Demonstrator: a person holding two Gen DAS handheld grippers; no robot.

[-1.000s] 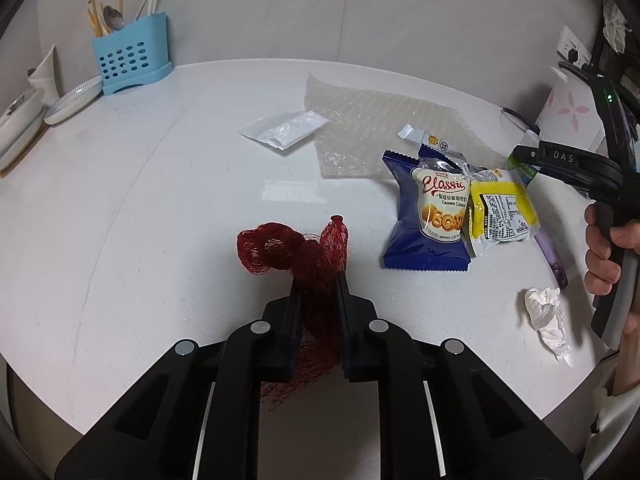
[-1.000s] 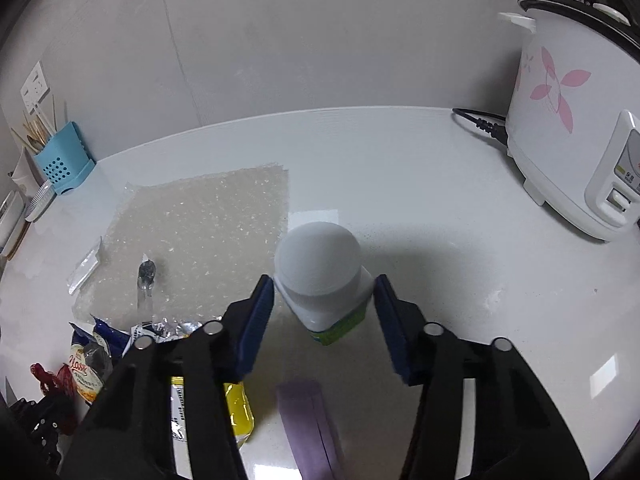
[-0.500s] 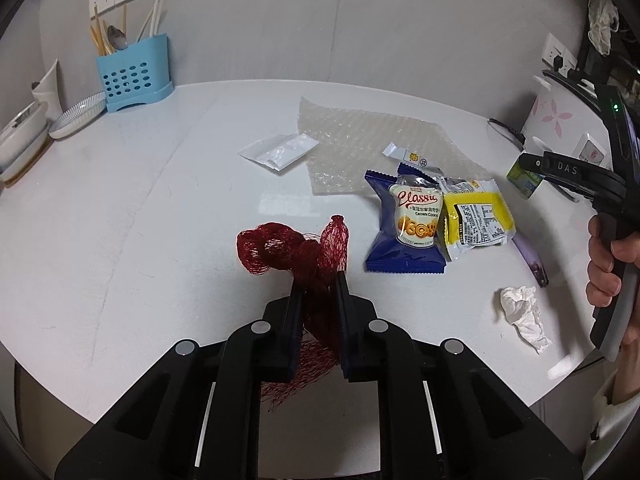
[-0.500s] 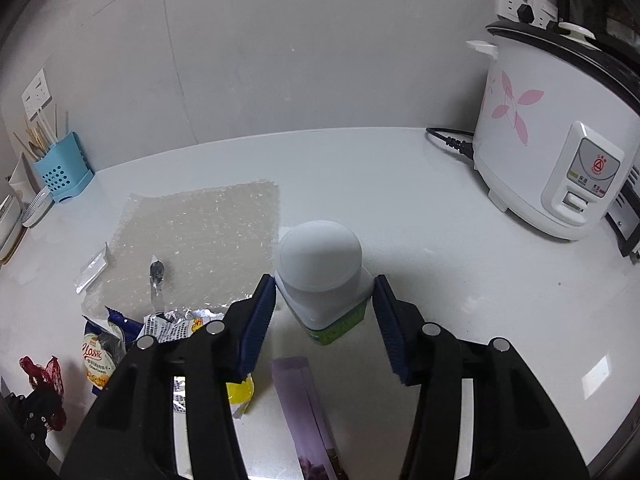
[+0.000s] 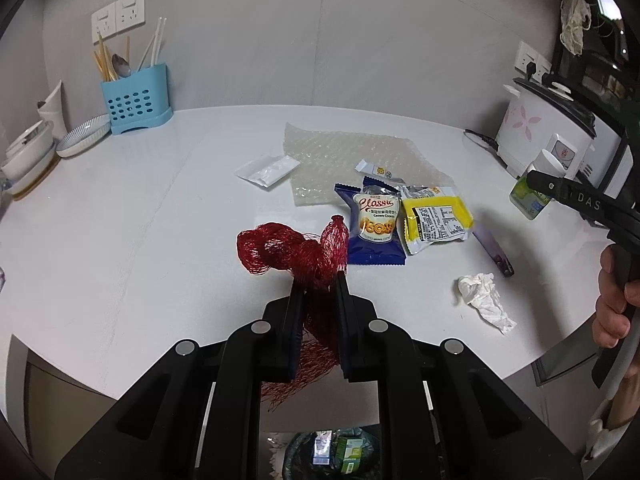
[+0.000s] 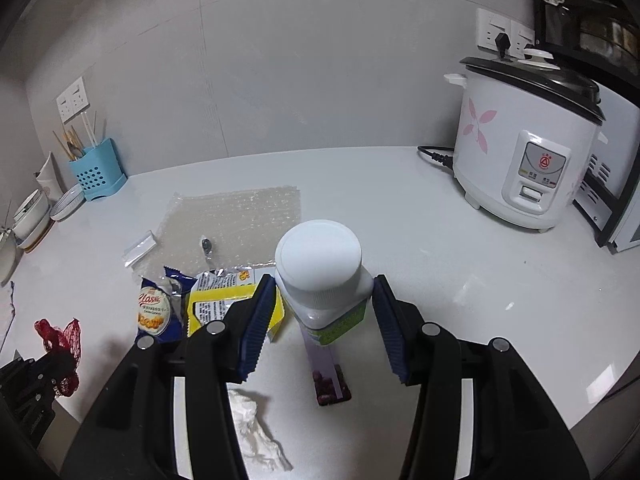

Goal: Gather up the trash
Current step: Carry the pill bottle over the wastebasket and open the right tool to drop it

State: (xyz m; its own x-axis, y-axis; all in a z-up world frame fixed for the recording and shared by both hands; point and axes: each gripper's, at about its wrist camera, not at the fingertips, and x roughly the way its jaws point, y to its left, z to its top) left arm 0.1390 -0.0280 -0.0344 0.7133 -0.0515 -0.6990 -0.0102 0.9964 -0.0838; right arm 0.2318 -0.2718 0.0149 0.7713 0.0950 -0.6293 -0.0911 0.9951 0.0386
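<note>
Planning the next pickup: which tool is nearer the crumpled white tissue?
Right. The right tool, holding the white-capped bottle, hangs just above the crumpled tissue. The left tool, clamped on the red mesh net, sits further off to the tissue's left.

both tongs (image 5: 318,280) lifted back (loads held).

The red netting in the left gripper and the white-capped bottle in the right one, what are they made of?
The red netting looks like thin, limp plastic mesh: open weave, bunched and drooping between the left gripper's pads. The white-capped bottle looks like smooth matte plastic with a ribbed cap and glossy green label.
</note>
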